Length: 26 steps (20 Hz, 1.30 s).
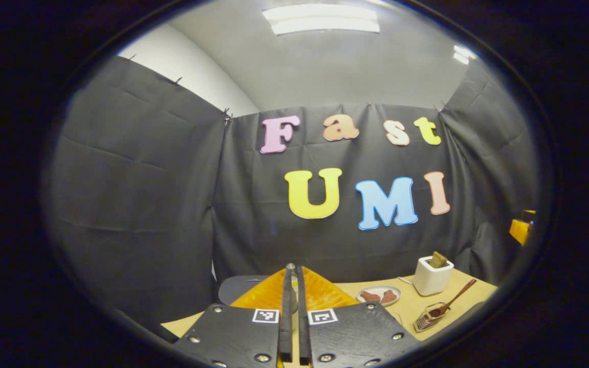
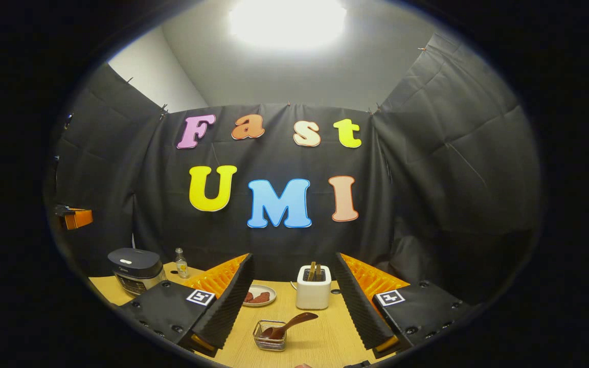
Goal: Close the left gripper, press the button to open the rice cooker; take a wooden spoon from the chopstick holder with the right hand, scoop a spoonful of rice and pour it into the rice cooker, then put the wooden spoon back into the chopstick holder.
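Note:
In the left gripper view my left gripper [image 1: 293,268] is shut, its two fingers pressed together with nothing between them. Behind it the dark rice cooker [image 1: 238,287] is mostly hidden. In the right gripper view the rice cooker [image 2: 135,268] stands at the table's far left with its lid down. A wooden spoon [image 2: 292,323] leans in a small wire holder [image 2: 270,337] on the near middle of the table, below my open right gripper [image 2: 293,255], whose fingers hold nothing. The same spoon [image 1: 453,299] and wire holder [image 1: 427,319] lie to the right in the left gripper view.
A white box [image 2: 313,289] with brown sticks poking out stands behind the wire holder. Beside it is a plate [image 2: 258,295] with brown pieces, and a small bottle [image 2: 180,263] stands next to the cooker. The tabletop [image 2: 325,337] is light wood. An orange fitting [image 2: 75,217] hangs at the left wall.

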Each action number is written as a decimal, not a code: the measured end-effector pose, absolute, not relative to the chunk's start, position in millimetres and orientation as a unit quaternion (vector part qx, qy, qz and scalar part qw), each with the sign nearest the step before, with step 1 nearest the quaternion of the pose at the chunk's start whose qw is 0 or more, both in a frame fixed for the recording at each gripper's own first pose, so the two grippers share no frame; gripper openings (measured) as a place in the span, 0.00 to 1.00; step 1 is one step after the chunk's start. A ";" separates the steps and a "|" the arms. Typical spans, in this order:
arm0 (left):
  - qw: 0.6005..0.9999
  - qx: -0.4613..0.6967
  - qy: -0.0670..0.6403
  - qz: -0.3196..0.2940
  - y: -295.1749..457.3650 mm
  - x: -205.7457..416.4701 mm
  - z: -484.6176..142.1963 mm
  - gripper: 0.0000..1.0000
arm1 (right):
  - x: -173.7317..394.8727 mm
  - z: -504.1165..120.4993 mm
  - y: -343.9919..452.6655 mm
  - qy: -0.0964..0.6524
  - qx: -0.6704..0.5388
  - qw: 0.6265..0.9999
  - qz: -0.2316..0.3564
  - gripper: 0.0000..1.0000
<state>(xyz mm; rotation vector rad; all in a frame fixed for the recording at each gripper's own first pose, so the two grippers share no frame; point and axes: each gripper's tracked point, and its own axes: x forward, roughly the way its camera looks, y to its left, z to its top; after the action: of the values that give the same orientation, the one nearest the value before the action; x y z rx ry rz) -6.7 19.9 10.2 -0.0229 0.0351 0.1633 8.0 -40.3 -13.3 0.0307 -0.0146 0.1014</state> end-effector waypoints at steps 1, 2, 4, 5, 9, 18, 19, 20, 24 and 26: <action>0.996 -0.011 0.017 0.086 30.1 -2.3 9.3 0.03 | 9.3 -12.9 -38.2 -0.008 0.015 0.999 0.050 0.98; 0.996 -0.011 0.013 0.085 31.7 1.1 11.9 0.00 | 10.6 -13.9 -36.3 -0.008 0.013 0.999 0.048 0.96; 0.997 -0.010 0.010 0.081 44.4 15.9 8.0 0.01 | 13.7 -14.1 -32.5 -0.009 0.009 0.999 0.040 0.98; 0.997 -0.012 0.013 0.079 49.9 23.4 4.4 0.01 | 14.6 -13.5 -30.1 -0.007 0.010 0.999 0.035 0.98; 0.996 -0.030 0.022 0.076 75.5 54.3 -13.1 0.00 | 22.5 -11.4 -13.6 -0.009 0.004 1.000 0.024 0.98; 0.995 -0.052 0.074 0.052 107.2 115.2 -84.6 0.00 | 39.3 -12.4 13.1 -0.004 -0.014 1.000 -0.009 0.96; 0.994 -0.052 0.080 0.051 110.0 121.5 -93.4 0.01 | 41.7 -13.6 15.8 -0.001 -0.015 1.000 -0.012 0.96; 0.994 -0.053 0.086 0.048 111.6 127.2 -101.1 0.00 | 44.1 -14.9 18.3 0.001 -0.017 1.000 -0.015 0.98; 0.991 -0.061 0.113 0.039 115.7 143.2 -135.4 0.01 | 52.4 -19.2 28.0 0.008 -0.022 0.999 -0.025 0.98; 0.989 -0.063 0.127 0.033 118.5 148.6 -152.0 0.00 | 56.7 -20.9 33.1 0.011 -0.022 0.999 -0.029 0.98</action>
<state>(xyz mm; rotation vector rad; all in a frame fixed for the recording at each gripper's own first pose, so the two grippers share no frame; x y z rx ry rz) 148.6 118.5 -152.0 -0.1269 0.2540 0.0660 56.7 33.1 -20.9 -0.0447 0.0228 -0.0590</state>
